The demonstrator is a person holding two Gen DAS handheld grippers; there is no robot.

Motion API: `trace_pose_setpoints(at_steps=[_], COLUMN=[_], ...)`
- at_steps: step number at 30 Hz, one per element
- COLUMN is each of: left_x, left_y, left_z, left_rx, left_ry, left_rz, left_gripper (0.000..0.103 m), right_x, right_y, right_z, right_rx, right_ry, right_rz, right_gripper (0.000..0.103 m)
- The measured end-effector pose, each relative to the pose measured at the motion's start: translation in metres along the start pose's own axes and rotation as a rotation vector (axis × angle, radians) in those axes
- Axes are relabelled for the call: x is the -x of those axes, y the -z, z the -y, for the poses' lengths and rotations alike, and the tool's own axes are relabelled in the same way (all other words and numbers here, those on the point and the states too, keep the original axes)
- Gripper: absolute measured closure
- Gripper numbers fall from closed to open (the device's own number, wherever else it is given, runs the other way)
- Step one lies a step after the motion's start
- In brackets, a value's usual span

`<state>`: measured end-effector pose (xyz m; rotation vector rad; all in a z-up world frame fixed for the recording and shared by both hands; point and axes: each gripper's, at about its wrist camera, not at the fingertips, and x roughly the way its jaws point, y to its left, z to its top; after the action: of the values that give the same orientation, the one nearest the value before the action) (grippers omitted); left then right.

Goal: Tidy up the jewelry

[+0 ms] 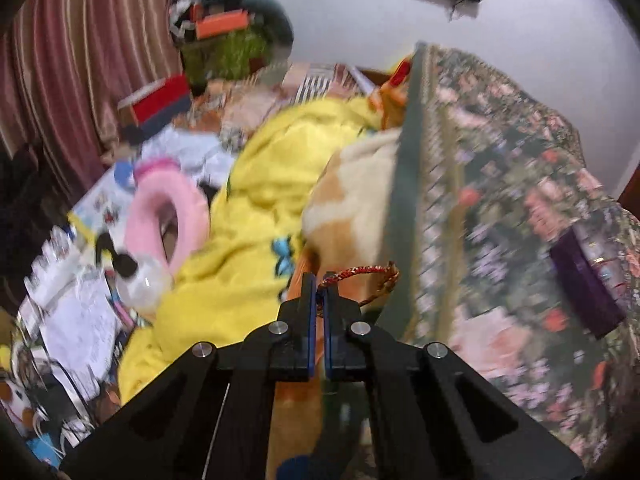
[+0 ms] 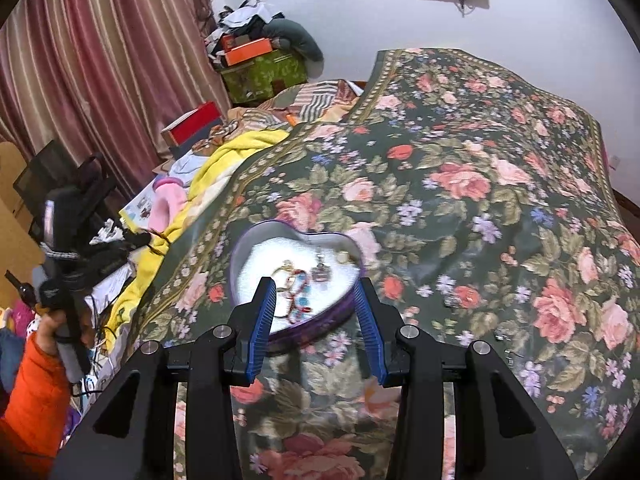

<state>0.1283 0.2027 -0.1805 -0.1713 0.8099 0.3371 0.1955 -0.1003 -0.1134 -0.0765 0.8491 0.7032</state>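
The left tongs [image 1: 319, 286] are clamped on a red-and-gold bracelet [image 1: 362, 272], held over the yellow blanket [image 1: 256, 208]. The right tongs [image 2: 316, 292] stand apart around the heart-shaped tin [image 2: 256, 240], whose jewelry [image 2: 298, 294] lies at its six o'clock.

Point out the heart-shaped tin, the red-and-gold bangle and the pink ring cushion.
heart-shaped tin [image 2: 320, 326]: right wrist view, near purple wall.
red-and-gold bangle [image 1: 362, 270]: left wrist view, top arc beyond the shut claw.
pink ring cushion [image 1: 140, 216]: left wrist view, left side of ring.

The left wrist view looks low along the bed's edge, near the yellow blanket [image 1: 256, 184]. The right wrist view looks down on the floral bedcover [image 2: 460, 184]; both share this bedcover and the curtain [image 2: 100, 80].
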Motion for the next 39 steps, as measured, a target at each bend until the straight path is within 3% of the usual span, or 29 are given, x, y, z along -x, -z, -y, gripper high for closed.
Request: trace_pose_setpoints(at_steps=[4,8,14,18,23,31,35,39], left_x=[0.027,0.045,0.053,0.048,0.036,0.018,0.018,0.018], left_y=[-0.015,-0.023,-0.030,-0.032,-0.030,-0.029,-0.031,-0.033], left_z=[0.024,0.049,0.100,0.137,0.163,0.173,0.172,0.171], left_rx=[-0.054,-0.091,-0.148,-0.199,-0.241,-0.269,-0.267,-0.255], left_ry=[0.010,0.087,0.269,0.338,0.370,0.328,0.332,0.324], left_rz=[0.080,0.114,0.100,0.067,0.018,-0.014,-0.003,0.020], left_gripper=[0.102,0.102,0.102,0.102,0.102,0.101,0.090,0.061], right_x=[0.009,0.017,0.027,0.029,0.026,0.008,-0.003,-0.011], right_y=[0.002,0.005,0.010,0.016,0.026,0.029,0.027,0.028], right_z=[0.014,0.029,0.051,0.064,0.081,0.098,0.101,0.098], right_rx=[-0.033,-0.056,-0.093,-0.094,-0.093,-0.074,-0.041,-0.002], right_ry=[0.018,0.045,0.088,0.128,0.183,0.244,0.244,0.269], right_rz=[0.013,0.028,0.037,0.023,-0.024,-0.105,-0.154,-0.178], right_gripper=[0.066,0.066,0.066,0.066,0.066,0.066,0.066,0.066])
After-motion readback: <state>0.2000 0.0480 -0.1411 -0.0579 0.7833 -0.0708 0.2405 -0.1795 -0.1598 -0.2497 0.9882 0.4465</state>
